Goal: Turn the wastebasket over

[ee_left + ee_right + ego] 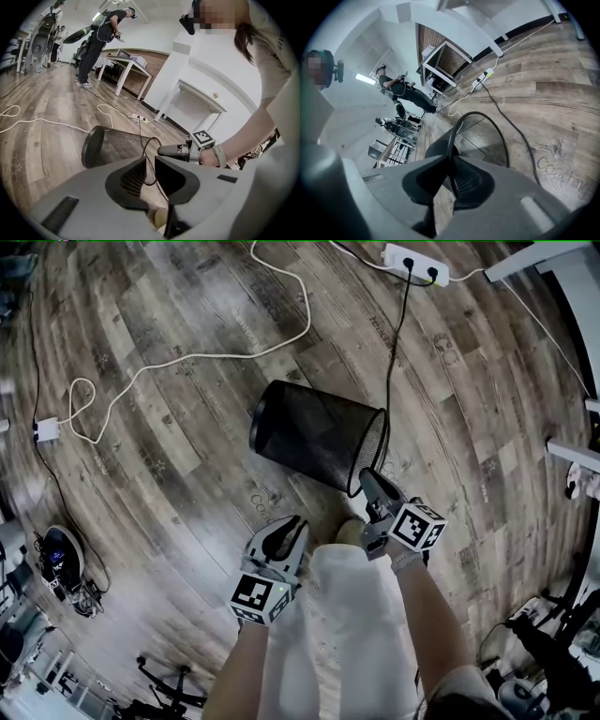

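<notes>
A black mesh wastebasket (314, 432) lies on its side on the wood floor, its open end toward me. My right gripper (366, 476) is shut on the wire rim (505, 140) of that open end, and the rim runs between its jaw tips (451, 157). My left gripper (298, 521) hangs a little nearer to me, apart from the basket, its jaws a narrow gap apart with nothing between them. In the left gripper view the basket (117, 147) and the right gripper (164, 150) show beyond the left gripper's jaw tips (147, 161).
A black cable (398, 343) runs from a white power strip (415, 263) past the basket's mouth. A white cable (187, 357) loops over the floor to the left. White furniture legs (562, 268) stand at the right, gear (56, 563) lies at the left, and a person (98, 42) stands far off.
</notes>
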`<state>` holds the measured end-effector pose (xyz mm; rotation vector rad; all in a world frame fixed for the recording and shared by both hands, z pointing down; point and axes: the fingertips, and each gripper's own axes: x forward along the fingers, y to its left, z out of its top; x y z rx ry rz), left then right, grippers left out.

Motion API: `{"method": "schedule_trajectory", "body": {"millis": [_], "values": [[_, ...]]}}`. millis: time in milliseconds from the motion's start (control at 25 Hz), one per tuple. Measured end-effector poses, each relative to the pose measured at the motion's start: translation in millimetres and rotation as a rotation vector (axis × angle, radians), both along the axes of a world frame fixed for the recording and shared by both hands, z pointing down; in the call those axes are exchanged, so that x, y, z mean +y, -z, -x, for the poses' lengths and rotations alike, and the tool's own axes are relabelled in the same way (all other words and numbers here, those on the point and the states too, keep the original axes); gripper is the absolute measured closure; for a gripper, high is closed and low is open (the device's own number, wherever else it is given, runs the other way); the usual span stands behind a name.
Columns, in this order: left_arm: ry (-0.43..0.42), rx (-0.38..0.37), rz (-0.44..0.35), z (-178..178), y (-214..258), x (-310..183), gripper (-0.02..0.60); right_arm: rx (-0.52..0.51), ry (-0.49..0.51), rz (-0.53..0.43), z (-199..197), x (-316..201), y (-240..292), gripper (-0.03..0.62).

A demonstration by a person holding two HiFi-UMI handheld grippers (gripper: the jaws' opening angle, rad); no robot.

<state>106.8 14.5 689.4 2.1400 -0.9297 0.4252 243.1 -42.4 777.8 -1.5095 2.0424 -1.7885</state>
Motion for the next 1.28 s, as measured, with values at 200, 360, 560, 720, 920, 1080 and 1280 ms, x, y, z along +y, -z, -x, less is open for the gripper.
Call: {"method": "schedule_trajectory", "body": {"millis": [200, 360, 560, 720, 920, 1080, 1280], "values": [[0.009, -0.014, 0.001, 7, -4, -3, 0.528, -0.012, -0.035, 0.015, 2, -3, 4, 0.559], [0.022, -0.028, 0.005, 10, -7, -2, 0.528, -0.071, -0.111, 0.06, 12, -1, 8, 0.56], [0.013, -0.075, 0.017, 17, -8, 5, 0.512, -0.142, -0.122, 0.056, 45, 0, 31, 0.565], [0.031, -0.075, 0.035, 27, -5, 10, 0.508, -0.164, -0.166, 0.079, 65, 2, 44, 0.568], [0.027, -0.079, 0.064, 36, 0, 15, 0.508, -0.167, -0.209, 0.1, 82, 4, 64, 0.571], [-0.005, -0.103, 0.074, 39, 1, 14, 0.508, -0.174, -0.276, 0.173, 93, 13, 75, 0.571], [-0.051, -0.114, 0.105, 34, 2, 19, 0.508, -0.169, -0.341, 0.266, 100, 23, 84, 0.572]]}}
